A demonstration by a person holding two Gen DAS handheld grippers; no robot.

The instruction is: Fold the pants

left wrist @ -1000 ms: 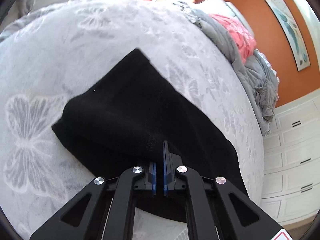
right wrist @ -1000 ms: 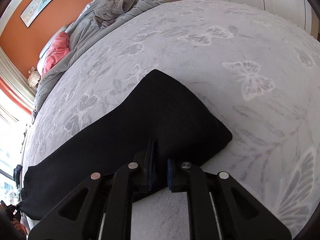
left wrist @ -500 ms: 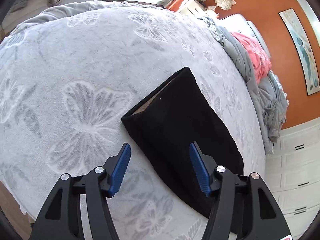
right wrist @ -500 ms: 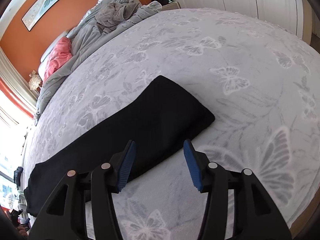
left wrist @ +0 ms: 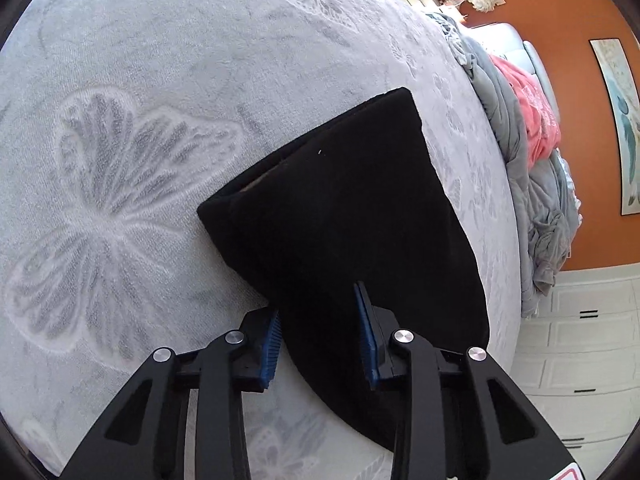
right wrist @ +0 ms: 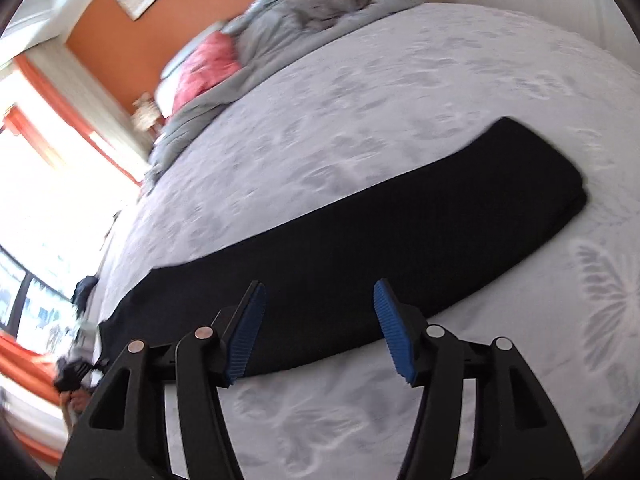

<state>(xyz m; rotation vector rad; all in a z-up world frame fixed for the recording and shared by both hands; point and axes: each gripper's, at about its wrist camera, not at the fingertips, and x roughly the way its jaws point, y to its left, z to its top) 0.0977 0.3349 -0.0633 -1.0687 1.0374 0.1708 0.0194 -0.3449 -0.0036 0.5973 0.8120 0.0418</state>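
The black pants (left wrist: 344, 216) lie folded lengthwise as a long strip on the grey butterfly bedspread (left wrist: 160, 80). In the left wrist view my left gripper (left wrist: 320, 328) is open, its blue pads on either side of the near edge of one end of the pants. In the right wrist view the pants (right wrist: 360, 248) stretch across the bed, and my right gripper (right wrist: 320, 320) is open just above their near edge, holding nothing.
A heap of grey bedding (left wrist: 520, 152) and a pink cloth (left wrist: 536, 120) lie at the head of the bed by the orange wall. White drawers (left wrist: 576, 352) stand beside the bed. A bright window (right wrist: 48, 184) is at the left in the right wrist view.
Both grippers were shut on the pants a second ago, then let go and opened. The left has since come down over the pants' end; the right has swung left along the strip.
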